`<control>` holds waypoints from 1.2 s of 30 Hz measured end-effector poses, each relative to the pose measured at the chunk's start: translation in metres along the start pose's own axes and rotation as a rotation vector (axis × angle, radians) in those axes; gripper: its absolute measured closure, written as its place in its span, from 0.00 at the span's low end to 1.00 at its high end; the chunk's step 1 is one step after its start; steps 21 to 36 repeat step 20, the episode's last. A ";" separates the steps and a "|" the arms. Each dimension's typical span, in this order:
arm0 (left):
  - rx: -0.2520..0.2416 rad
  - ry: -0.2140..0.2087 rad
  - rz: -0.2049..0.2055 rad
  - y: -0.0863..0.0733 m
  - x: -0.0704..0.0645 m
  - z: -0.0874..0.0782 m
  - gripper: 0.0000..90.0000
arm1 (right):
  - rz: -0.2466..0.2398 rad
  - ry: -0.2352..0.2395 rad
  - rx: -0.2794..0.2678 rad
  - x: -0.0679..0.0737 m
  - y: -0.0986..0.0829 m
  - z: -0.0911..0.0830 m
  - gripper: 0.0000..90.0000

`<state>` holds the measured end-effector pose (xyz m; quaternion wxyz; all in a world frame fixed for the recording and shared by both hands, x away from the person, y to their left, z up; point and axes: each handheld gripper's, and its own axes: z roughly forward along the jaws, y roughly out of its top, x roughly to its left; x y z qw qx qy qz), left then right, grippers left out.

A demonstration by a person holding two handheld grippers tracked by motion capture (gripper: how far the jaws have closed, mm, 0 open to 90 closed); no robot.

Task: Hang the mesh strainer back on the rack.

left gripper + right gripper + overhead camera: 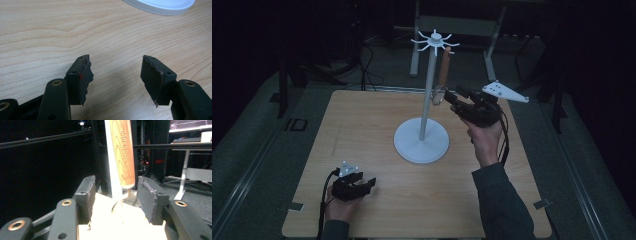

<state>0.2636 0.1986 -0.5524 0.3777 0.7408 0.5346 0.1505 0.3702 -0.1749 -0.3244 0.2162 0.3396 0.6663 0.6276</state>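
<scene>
On the pale wooden tabletop one white metal rack stand with a round base, a thin pole and a crown of hooks is standing slightly right of centre, well away from every table edge. One wooden-handled kitchen utensil with a wire end is hanging from a hook on the rack's right side, just beside the pole, its lower end above the table.

The right gripper is being held up in the air at the utensil's lower end. In the right gripper view its jaws are standing apart on either side of the handle's tip and the wire loop below it, not pressing on either; I cannot tell whether a pad is touching.

The left gripper is resting low near the table's near-left corner, well apart from the rack, with bare wood all around it. Its two jaws are standing wide with nothing between them.

Two grippers, one rack, one utensil.
</scene>
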 end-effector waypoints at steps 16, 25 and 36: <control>0.001 -0.003 0.002 0.001 -0.001 0.001 0.46 | -0.105 -0.112 0.100 0.004 -0.014 -0.007 0.41; -0.002 -0.005 0.002 0.001 -0.001 0.001 0.46 | -0.149 -0.141 0.169 0.002 -0.030 -0.009 0.40; -0.002 -0.005 0.002 0.001 -0.001 0.001 0.46 | -0.149 -0.141 0.169 0.002 -0.030 -0.009 0.40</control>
